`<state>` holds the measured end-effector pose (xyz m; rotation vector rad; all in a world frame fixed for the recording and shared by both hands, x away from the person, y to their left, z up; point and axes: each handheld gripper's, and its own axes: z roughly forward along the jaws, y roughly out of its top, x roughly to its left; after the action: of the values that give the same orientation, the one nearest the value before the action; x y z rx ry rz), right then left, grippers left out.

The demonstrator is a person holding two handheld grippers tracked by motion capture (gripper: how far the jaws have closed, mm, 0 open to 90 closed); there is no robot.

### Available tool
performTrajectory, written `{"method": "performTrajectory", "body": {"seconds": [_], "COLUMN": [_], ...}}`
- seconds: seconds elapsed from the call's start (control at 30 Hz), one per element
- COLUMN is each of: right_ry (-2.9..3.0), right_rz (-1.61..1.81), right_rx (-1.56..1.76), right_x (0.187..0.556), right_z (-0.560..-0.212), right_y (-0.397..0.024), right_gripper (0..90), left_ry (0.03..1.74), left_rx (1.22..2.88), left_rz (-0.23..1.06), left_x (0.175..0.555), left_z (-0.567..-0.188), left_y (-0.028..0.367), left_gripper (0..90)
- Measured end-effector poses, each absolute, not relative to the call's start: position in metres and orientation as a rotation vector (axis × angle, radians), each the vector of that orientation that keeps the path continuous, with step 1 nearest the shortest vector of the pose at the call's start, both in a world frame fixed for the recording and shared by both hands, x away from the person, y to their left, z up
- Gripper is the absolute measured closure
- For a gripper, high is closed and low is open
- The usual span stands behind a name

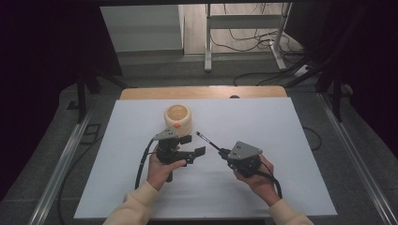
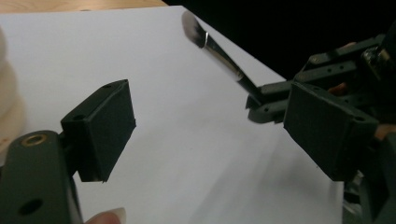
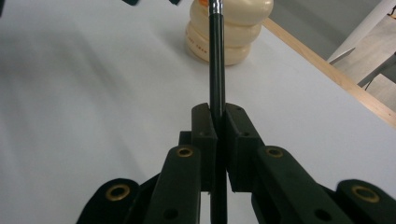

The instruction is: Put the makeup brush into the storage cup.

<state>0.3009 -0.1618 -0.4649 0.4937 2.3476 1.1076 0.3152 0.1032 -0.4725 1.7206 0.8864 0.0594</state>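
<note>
The brush has its tip cut off in the right gripper view. The right tool pinches its handle; the left tool is spread, holding nothing, above the tabletop.

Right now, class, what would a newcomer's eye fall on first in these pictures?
First, the thin black brush, clamped in the right gripper and pointing toward mid-table. Next, the cream ridged pot standing upright on the white table beyond the hands. The left gripper hangs open beside the brush, holding nothing.
</note>
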Motion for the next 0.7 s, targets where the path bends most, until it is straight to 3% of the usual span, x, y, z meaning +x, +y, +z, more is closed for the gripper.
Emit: {"method": "performTrajectory", "body": {"seconds": [0.53, 0.7], "right_ry": [2.338, 2.337], "right_rz": [1.101, 1.101], "right_rx": [0.481, 0.481], "right_x": [0.299, 0.299], "right_z": [-0.469, -0.469], "right_y": [-0.158, -0.158], "right_gripper": [83.5, 83.5], "left_ry": [0.886, 0.877], "left_rx": [1.641, 1.636], "left_rz": [-0.048, -0.053], "left_x": [0.328, 0.329], "left_z": [-0.481, -0.483], "left_y": [0.092, 0.089], "left_gripper": [25.7, 43.6]}}
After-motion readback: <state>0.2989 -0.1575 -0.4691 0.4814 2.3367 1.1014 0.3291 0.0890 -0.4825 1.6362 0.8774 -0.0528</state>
